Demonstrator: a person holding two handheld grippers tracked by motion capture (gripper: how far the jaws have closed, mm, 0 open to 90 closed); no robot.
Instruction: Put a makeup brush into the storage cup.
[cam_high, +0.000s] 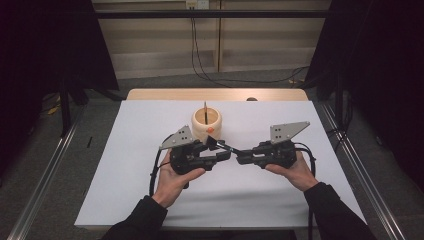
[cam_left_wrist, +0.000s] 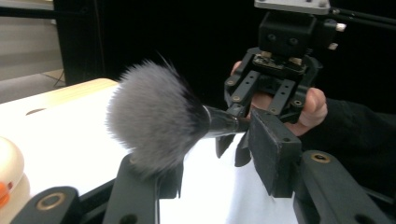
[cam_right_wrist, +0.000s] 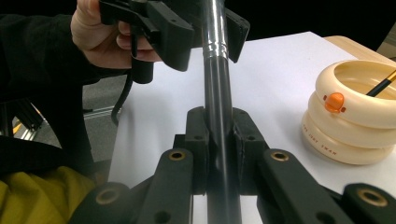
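My left claw (cam_high: 218, 144) has its jaws around the fluffy head end of the makeup brush (cam_left_wrist: 154, 122), not yet pressing; I can't tell any contact. To take it well, I should close on the metal collar, not the bristles. My right claw (cam_right_wrist: 219, 135) is clamped on the brush handle, holding it level between my hands above the table (cam_high: 125, 165). Beyond stands the cream ringed holder (cam_high: 206, 125), a thin brush (cam_high: 205, 112) upright inside.
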